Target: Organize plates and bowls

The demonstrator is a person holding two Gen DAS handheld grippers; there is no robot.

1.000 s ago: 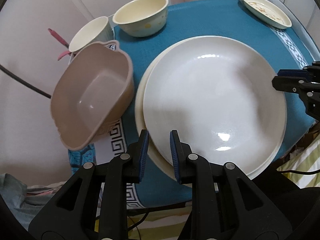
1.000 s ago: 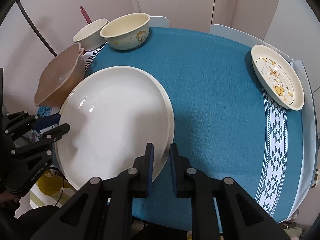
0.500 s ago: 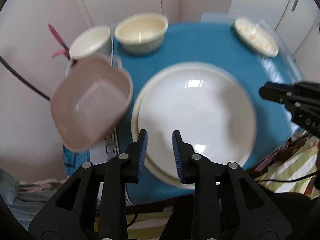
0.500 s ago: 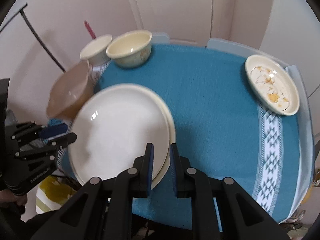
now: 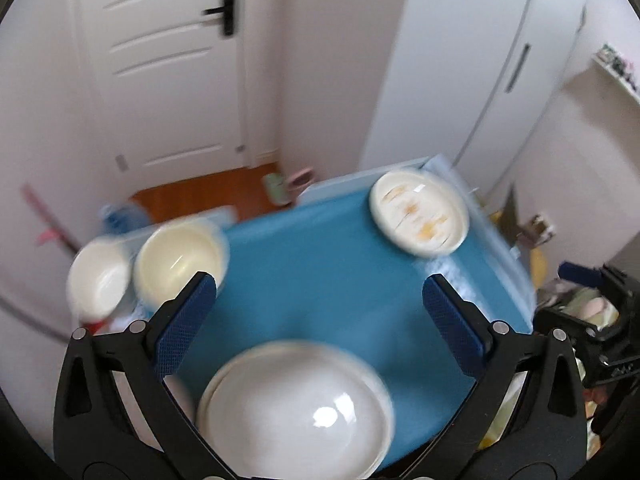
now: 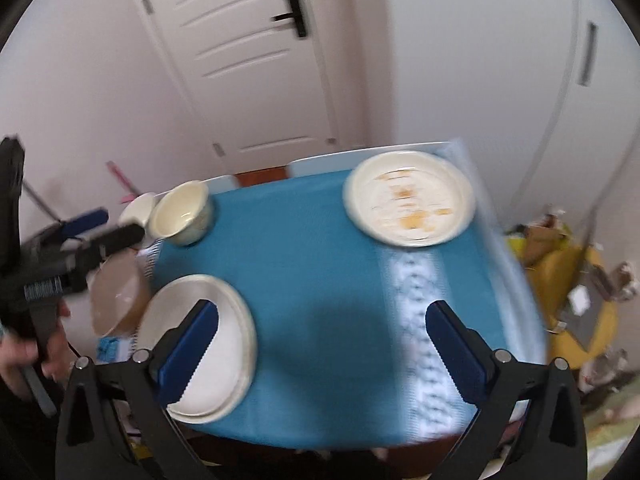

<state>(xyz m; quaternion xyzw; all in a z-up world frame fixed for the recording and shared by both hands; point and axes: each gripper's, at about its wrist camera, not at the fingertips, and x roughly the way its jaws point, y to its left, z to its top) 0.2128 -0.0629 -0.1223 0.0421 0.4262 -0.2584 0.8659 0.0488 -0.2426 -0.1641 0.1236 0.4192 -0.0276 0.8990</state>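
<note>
Two stacked large white plates (image 5: 296, 408) (image 6: 200, 344) lie on the near left of the blue tablecloth (image 5: 320, 272) (image 6: 320, 280). A patterned plate (image 5: 420, 214) (image 6: 410, 198) lies at the far right. A cream bowl (image 5: 180, 262) (image 6: 184, 212) and a small white bowl (image 5: 100, 280) (image 6: 138, 208) stand at the far left. A brown tub (image 6: 118, 300) sits at the left edge. My left gripper (image 5: 320, 300) is open and empty above the table. My right gripper (image 6: 322, 326) is open and empty too. Both views are blurred.
A white door (image 5: 168, 60) (image 6: 248, 56) and white cupboards (image 5: 480, 60) stand behind the table. Yellow clutter (image 6: 572, 288) lies on the floor at the right. A pink-handled tool (image 5: 44, 216) leans at the left wall.
Both grippers have opened wide from nearly shut and pulled up and back from the table. The views now tilt toward the door, and the plates look smaller.
</note>
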